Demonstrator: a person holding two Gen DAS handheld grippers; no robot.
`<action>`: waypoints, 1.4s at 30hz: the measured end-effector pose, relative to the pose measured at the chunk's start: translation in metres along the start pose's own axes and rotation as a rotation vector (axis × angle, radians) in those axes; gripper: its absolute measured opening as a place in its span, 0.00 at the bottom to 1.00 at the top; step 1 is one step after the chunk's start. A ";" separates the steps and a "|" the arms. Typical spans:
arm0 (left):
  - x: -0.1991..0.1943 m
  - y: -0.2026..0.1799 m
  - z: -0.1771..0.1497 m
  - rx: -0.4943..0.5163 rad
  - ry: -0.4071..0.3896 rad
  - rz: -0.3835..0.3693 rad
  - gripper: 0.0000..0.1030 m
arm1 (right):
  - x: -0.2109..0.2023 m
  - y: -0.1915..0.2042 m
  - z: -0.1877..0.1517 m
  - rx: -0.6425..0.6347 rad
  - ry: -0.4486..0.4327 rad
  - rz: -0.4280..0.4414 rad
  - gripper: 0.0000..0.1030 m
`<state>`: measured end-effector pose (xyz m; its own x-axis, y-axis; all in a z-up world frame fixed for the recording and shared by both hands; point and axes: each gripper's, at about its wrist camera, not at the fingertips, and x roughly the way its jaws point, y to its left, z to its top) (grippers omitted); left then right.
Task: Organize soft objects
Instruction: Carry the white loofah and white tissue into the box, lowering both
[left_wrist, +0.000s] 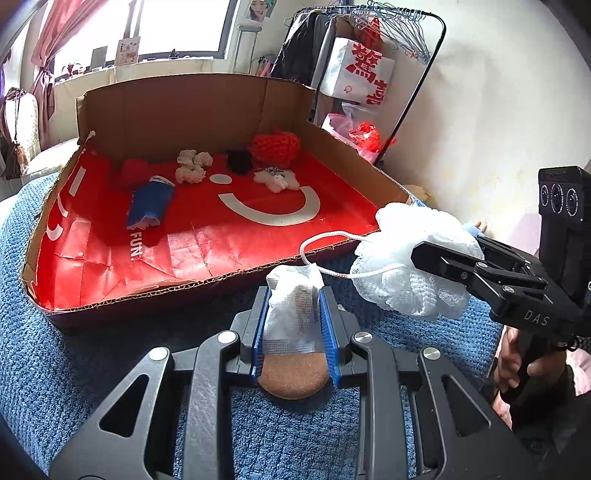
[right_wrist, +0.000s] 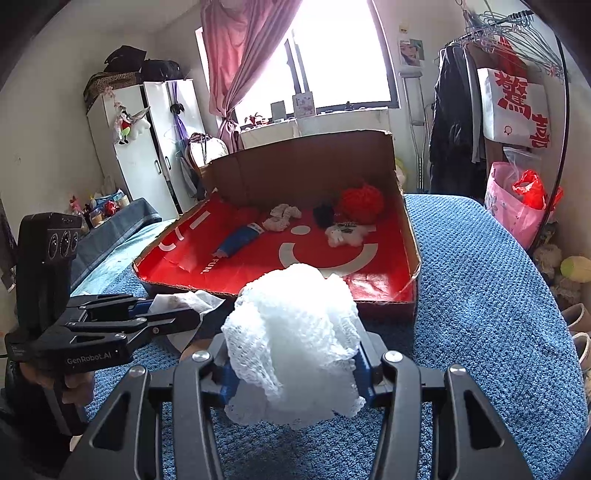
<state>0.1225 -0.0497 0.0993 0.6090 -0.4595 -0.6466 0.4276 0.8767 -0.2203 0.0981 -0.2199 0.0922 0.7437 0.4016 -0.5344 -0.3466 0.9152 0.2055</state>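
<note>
Inside one shallow cardboard box with a red printed floor (left_wrist: 236, 229): one red knitted mesh ball (left_wrist: 275, 147), one small black fuzzy clump (left_wrist: 240, 160), one white plush toy (left_wrist: 276, 179), one cream crumpled scrunchie-like bundle (left_wrist: 192, 166), one blue and white folded fabric piece (left_wrist: 149, 203), one red cloth, hard to make out against the floor (left_wrist: 135, 171).

Outside the box: one white net bath pouf with a cord loop (left_wrist: 410, 266), one white gauze pouch with brown filling (left_wrist: 291, 317). Two black handheld grippers, left (left_wrist: 293, 317) and right (right_wrist: 291, 354). One blue textured blanket (left_wrist: 74, 362) underneath.
</note>
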 end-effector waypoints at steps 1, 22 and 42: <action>-0.001 0.001 0.001 -0.001 -0.002 0.000 0.24 | -0.001 0.000 0.002 0.002 -0.004 0.003 0.50; 0.066 0.074 0.099 0.026 0.144 0.066 0.24 | 0.144 0.016 0.134 -0.022 0.171 0.072 0.51; 0.107 0.093 0.093 0.025 0.279 0.067 0.24 | 0.223 0.009 0.134 -0.003 0.370 0.016 0.54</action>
<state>0.2897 -0.0305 0.0769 0.4305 -0.3403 -0.8360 0.4105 0.8987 -0.1544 0.3370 -0.1177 0.0847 0.4808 0.3768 -0.7917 -0.3586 0.9085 0.2146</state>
